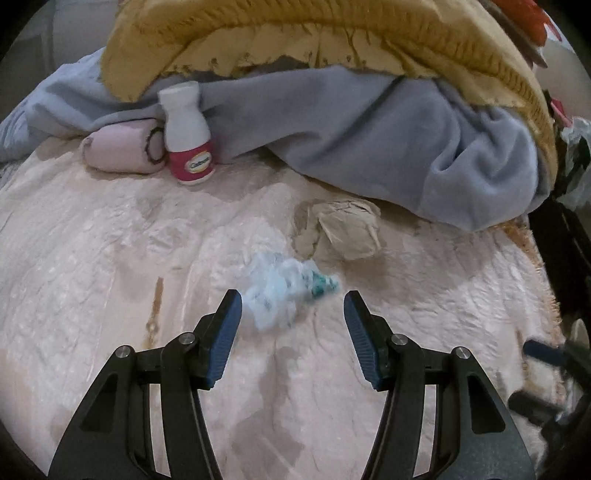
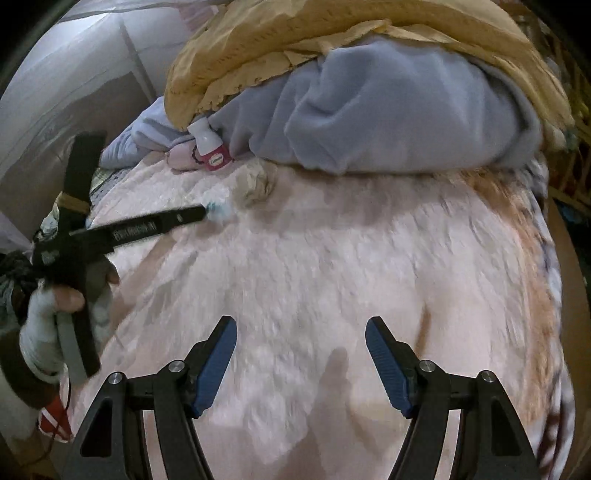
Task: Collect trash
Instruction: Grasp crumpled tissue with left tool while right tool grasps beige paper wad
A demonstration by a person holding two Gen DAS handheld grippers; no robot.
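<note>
Left claw (image 1: 292, 308) agape, empty | right claw (image 2: 301, 332) agape, empty | crumpled wrapper (image 1: 284, 291) blurred, print unreadable

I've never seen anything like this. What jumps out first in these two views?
Probably the heap of bedding: a mustard quilt piled on a grey-blue blanket at the far end of a pale pink bedspread. Nearer, the open left gripper points at a crumpled bluish wrapper, with a beige paper wad just beyond.
</note>
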